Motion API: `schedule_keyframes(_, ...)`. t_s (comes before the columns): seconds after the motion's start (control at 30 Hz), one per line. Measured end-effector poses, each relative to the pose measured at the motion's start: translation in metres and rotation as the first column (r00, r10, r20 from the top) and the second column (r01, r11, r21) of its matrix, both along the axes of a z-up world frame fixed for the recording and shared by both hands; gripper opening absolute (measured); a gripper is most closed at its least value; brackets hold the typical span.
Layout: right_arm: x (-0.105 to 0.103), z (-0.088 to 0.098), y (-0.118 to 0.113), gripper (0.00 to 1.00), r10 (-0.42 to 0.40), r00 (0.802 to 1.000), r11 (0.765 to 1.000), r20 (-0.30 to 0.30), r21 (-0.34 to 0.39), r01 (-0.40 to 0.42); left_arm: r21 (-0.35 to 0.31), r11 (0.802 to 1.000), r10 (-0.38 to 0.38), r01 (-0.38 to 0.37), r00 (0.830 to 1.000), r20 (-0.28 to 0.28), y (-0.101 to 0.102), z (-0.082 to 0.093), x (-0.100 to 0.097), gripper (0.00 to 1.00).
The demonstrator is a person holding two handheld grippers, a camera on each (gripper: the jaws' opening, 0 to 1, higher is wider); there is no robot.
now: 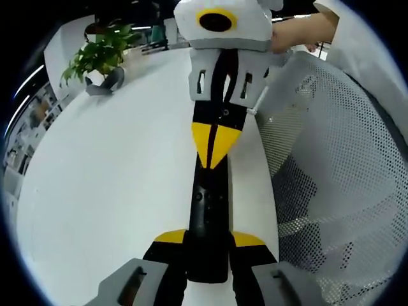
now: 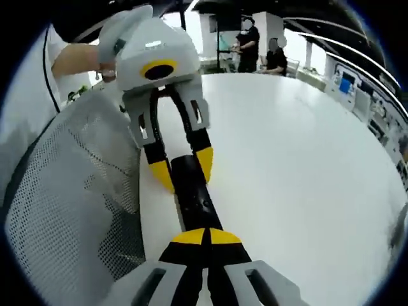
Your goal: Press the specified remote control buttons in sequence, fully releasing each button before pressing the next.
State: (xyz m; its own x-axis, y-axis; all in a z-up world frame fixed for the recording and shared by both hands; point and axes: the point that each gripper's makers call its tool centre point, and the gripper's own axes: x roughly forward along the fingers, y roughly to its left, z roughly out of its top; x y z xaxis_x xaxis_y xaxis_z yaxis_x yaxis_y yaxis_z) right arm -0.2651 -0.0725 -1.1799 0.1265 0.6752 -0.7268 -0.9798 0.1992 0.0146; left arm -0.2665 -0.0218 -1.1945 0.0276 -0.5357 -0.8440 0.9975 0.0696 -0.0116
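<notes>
A slim black remote control (image 1: 208, 213) lies lengthwise over the white table (image 1: 115, 178). My left gripper (image 1: 209, 240) is shut on its near end, one yellow-tipped jaw against each long side. My right gripper (image 1: 215, 143) comes in from the top of the left gripper view, its yellow tips shut together and resting on the remote's upper face. In the right gripper view the right gripper (image 2: 205, 237) meets the remote (image 2: 194, 191) with joined tips, and the left gripper (image 2: 183, 169) clamps the far end. The buttons are too dark to make out.
A white mesh chair back (image 1: 331, 166) stands close against the table edge, seen again as the mesh chair (image 2: 70, 197). A potted plant (image 1: 99, 54) sits at the far left of the table. Two people (image 2: 258, 44) stand beyond the table. A hand (image 1: 299, 32) holds the right gripper.
</notes>
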Motion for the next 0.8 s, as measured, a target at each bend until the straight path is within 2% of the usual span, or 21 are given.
schedule_keyframes(0.07,-0.002,0.0,0.001,0.0,0.08,0.993,0.996,0.086,-0.038,-0.077,0.002,1.0,-0.003,0.003,1.0,0.0,0.0,0.0,0.0,0.25)
schedule_keyframes(0.1,-0.003,-0.001,0.003,0.0,0.084,0.993,0.996,0.088,-0.044,-0.081,0.002,1.0,-0.004,0.004,1.0,0.0,0.0,0.0,0.0,0.25)
schedule_keyframes(0.27,-0.002,-0.001,0.012,0.0,0.075,0.996,0.997,0.046,-0.028,-0.074,0.004,1.0,-0.005,0.005,1.0,0.0,0.0,0.0,0.0,0.25)
schedule_keyframes(0.43,-0.003,-0.003,0.012,0.0,0.132,0.991,0.98,0.034,-0.155,-0.125,0.009,1.0,-0.007,0.007,1.0,0.0,0.0,0.0,0.0,0.25)
schedule_keyframes(0.5,-0.002,-0.003,0.012,0.0,0.1,0.995,0.979,0.01,-0.181,-0.096,0.009,1.0,-0.009,0.009,1.0,0.0,0.0,0.0,0.0,0.25)
schedule_keyframes(0.6,-0.002,-0.005,0.013,0.0,0.107,0.994,0.968,0.008,-0.229,-0.102,0.012,1.0,-0.011,0.011,1.0,0.001,0.0,0.0,0.0,0.25)
schedule_keyframes(0.7,-0.002,-0.005,0.013,0.0,0.098,0.995,0.966,0.01,-0.242,-0.093,0.018,1.0,-0.017,0.017,1.0,0.0,0.0,0.0,0.0,0.25)
schedule_keyframes(0.8,-0.001,-0.005,0.012,0.0,0.044,0.999,0.975,-0.008,-0.216,-0.044,0.022,1.0,-0.02,0.02,1.0,-0.001,0.0,0.0,0.0,0.25)
